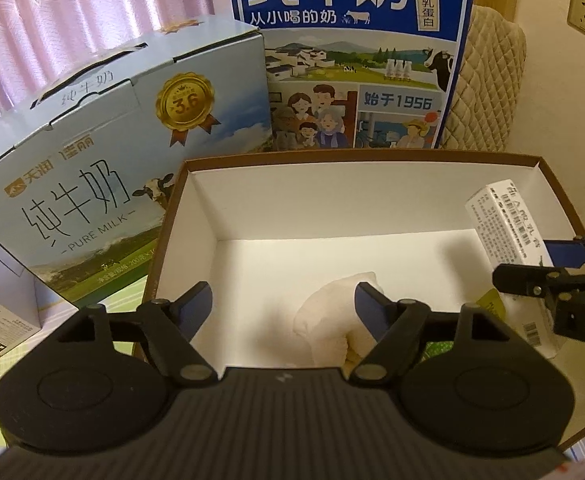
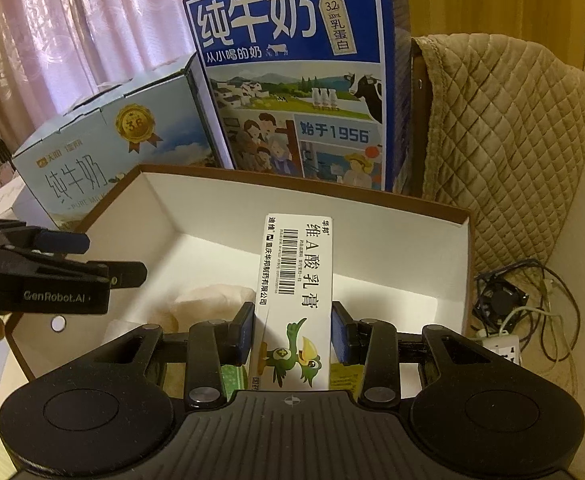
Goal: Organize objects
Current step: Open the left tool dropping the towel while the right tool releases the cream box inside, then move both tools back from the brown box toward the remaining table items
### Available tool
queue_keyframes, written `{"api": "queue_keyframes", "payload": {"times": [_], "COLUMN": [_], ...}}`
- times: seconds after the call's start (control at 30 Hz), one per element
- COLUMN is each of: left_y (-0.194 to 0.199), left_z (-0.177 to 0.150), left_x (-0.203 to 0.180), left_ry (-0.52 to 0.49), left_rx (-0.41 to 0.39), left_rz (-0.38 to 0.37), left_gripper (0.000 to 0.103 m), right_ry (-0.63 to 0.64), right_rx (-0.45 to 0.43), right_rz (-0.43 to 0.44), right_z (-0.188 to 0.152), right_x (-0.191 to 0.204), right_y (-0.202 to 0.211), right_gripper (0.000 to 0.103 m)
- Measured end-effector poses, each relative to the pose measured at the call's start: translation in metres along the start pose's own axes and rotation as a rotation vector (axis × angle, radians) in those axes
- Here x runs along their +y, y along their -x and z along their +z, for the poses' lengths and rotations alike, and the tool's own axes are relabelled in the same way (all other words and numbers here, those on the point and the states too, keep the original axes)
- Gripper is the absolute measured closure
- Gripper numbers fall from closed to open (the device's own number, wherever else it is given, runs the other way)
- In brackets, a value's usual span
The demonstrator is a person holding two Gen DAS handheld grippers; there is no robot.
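Note:
An open cardboard box, white inside with a brown rim, lies in front of both grippers. A cream-coloured cloth bundle rests on its floor. My left gripper hangs over the box's near edge, open, with the bundle lying loose below and between its fingers, nearer the right one. My right gripper is shut on a long white ointment carton with a barcode and a green bird, held over the right part of the box.
Behind the open box stand a light blue milk case and a tall dark blue milk case. A quilted chair cover is at the right, with a small fan, cables and a power strip below it. Pink curtains hang behind.

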State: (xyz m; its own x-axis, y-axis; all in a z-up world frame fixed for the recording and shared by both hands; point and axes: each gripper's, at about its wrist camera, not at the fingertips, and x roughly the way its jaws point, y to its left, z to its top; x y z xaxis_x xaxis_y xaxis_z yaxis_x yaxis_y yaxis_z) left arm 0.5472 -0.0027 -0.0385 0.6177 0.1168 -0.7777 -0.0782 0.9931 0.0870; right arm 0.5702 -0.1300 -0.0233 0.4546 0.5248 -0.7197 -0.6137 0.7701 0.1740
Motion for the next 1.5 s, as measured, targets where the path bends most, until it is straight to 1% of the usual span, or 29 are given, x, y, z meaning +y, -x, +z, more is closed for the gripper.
{"api": "queue_keyframes", "payload": {"times": [0.07, 0.17, 0.2, 0.23, 0.27, 0.3, 0.33, 0.5, 0.6, 0.97, 1.2, 1.5], "left_y": [0.002, 0.005, 0.006, 0.007, 0.009, 0.011, 0.013, 0.025, 0.033, 0.080, 0.118, 0.168], "left_z": [-0.001, -0.001, -0.002, -0.002, -0.002, -0.002, -0.002, -0.006, -0.010, -0.032, -0.055, -0.096], "left_x": [0.000, 0.001, 0.001, 0.001, 0.002, 0.002, 0.002, 0.002, 0.003, 0.003, 0.002, 0.001], "left_ry": [0.001, 0.008, 0.011, 0.015, 0.021, 0.024, 0.026, 0.036, 0.048, 0.093, 0.127, 0.169], "left_rx": [-0.003, -0.004, -0.005, -0.006, -0.009, -0.011, -0.013, -0.025, -0.030, -0.055, -0.072, -0.093], "left_rz": [-0.003, -0.009, -0.009, -0.009, -0.011, -0.015, -0.018, -0.028, -0.033, -0.046, -0.061, -0.075], "left_gripper": [0.026, 0.025, 0.023, 0.021, 0.021, 0.020, 0.019, 0.017, 0.013, 0.012, 0.012, 0.012], "right_ry": [0.007, 0.002, 0.002, 0.003, 0.002, 0.002, 0.001, -0.013, -0.024, -0.024, -0.032, -0.026], "right_rx": [-0.019, -0.070, -0.089, -0.101, -0.114, -0.128, -0.140, -0.139, -0.127, -0.130, -0.133, -0.119], "right_rz": [0.010, 0.012, 0.012, 0.006, -0.002, -0.006, -0.008, 0.003, 0.001, -0.022, -0.026, 0.028], "right_z": [0.002, 0.005, 0.006, 0.007, 0.009, 0.009, 0.009, 0.006, 0.001, -0.030, -0.050, -0.080], "right_x": [0.002, 0.004, 0.005, 0.006, 0.007, 0.007, 0.008, 0.007, 0.006, 0.007, 0.015, 0.036], "right_y": [0.000, 0.004, 0.006, 0.008, 0.010, 0.013, 0.016, 0.029, 0.038, 0.084, 0.117, 0.154], "right_gripper": [0.067, 0.067, 0.064, 0.060, 0.047, 0.037, 0.036, 0.036, 0.035, 0.034, 0.034, 0.034]}}
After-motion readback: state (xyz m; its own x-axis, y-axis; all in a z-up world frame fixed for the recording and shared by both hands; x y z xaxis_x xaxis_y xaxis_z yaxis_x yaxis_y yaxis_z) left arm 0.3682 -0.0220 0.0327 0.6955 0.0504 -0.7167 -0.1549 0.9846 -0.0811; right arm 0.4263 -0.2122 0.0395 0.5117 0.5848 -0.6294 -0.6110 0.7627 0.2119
